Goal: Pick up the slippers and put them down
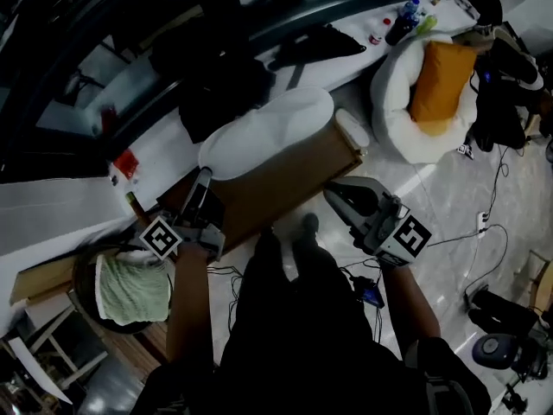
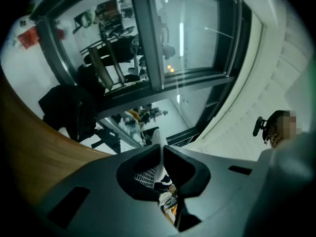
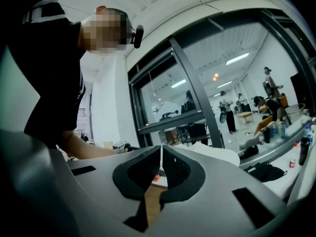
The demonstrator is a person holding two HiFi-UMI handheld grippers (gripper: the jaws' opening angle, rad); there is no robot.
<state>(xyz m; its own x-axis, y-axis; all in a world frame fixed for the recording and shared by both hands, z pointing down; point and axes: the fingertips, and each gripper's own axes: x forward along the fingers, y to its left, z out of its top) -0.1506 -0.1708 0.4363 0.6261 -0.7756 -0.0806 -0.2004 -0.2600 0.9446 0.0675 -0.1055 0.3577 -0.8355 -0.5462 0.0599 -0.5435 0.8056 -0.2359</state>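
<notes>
In the head view both grippers are held out level over the floor in front of a low wooden bench (image 1: 285, 184). My left gripper (image 1: 204, 178) points at the bench's left end. Its jaws meet at the tips with nothing between them, as the left gripper view (image 2: 161, 147) shows. My right gripper (image 1: 332, 191) points at the bench's right end. Its jaws are also closed and empty in the right gripper view (image 3: 161, 147). The person's two feet (image 1: 307, 227) stand between the grippers, dark and dim. I cannot pick out any slippers for certain.
A long white cushion (image 1: 268, 132) lies on the bench. A round white pet bed (image 1: 393, 93) with an orange pillow (image 1: 441, 80) sits at the upper right. A basket with a green towel (image 1: 130, 288) stands at the left. Cables (image 1: 484, 232) trail over the shiny floor.
</notes>
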